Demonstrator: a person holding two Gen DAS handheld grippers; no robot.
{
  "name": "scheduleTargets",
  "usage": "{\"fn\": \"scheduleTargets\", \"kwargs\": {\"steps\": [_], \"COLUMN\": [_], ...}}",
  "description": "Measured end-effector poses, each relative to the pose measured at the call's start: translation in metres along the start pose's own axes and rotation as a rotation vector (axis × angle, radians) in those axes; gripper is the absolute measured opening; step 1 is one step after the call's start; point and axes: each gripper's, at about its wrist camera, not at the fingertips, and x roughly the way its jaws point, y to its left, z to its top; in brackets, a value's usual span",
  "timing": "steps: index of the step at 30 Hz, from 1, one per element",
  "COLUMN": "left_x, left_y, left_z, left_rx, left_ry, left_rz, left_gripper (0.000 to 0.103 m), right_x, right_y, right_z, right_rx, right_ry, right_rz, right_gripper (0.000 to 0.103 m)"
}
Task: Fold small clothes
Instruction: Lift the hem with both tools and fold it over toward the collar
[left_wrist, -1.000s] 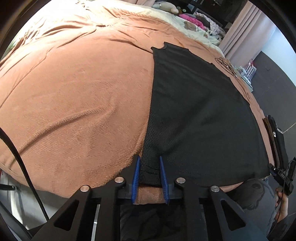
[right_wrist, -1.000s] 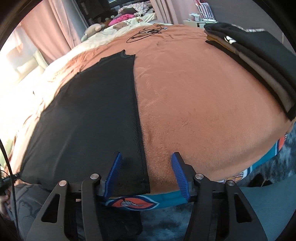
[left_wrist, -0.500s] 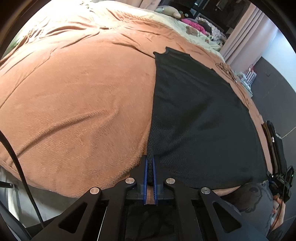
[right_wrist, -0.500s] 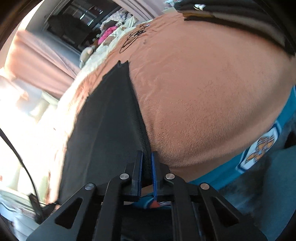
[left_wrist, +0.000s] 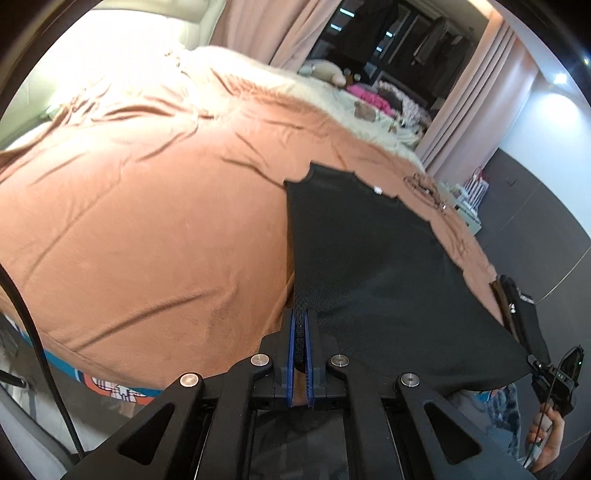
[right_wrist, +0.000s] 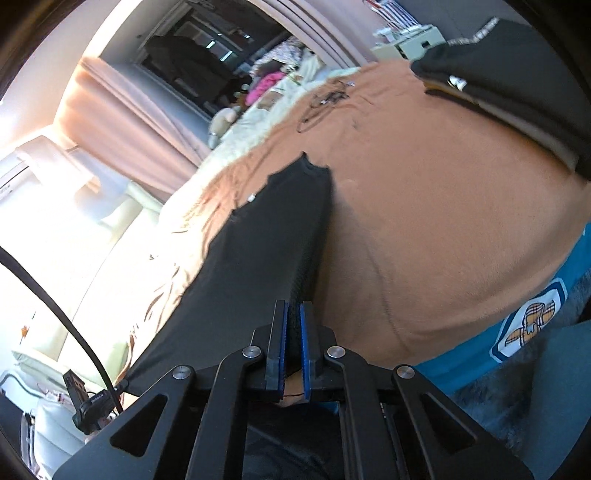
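A black mesh garment lies on the orange-brown blanket, its far end still flat on the bed. My left gripper is shut on the garment's near left corner and holds it raised. My right gripper is shut on the near right corner of the same garment, also lifted off the blanket. The near hem hangs stretched between the two grippers. The other gripper shows at the edge of each view.
A stack of folded dark clothes sits on the bed at the right. A tangled cable lies beyond the garment. Plush toys and pink items are at the far end. The bed edge with a teal sheet is close.
Both grippers closed on the garment's near corners, then lifted them off the blanket; the near hem has risen and the views tilted upward.
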Motion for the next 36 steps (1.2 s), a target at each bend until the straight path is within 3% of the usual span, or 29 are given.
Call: {"fn": "scheduleTargets", "kwargs": {"steps": [8, 21, 28, 36], "left_x": [-0.062, -0.150, -0.144, -0.088], "left_y": [0.004, 0.001, -0.022, -0.028], "left_z": [-0.009, -0.035, -0.009, 0.042], "left_rx": [-0.014, -0.027, 0.038, 0.066], "left_ry": [-0.065, -0.141, -0.153, -0.128], "left_rz": [-0.027, -0.061, -0.032, 0.022], "left_gripper": [0.004, 0.004, 0.004, 0.004], "right_x": [-0.036, -0.084, -0.068, -0.019], "right_y": [-0.002, -0.017, -0.019, 0.000], "right_z": [-0.015, -0.049, -0.029, 0.010], "right_rx": [-0.058, -0.077, -0.075, -0.102], "right_ry": [-0.040, -0.068, -0.086, -0.071], "right_rz": [0.076, 0.105, 0.116, 0.093], "right_gripper": [0.003, 0.003, 0.003, 0.003]}}
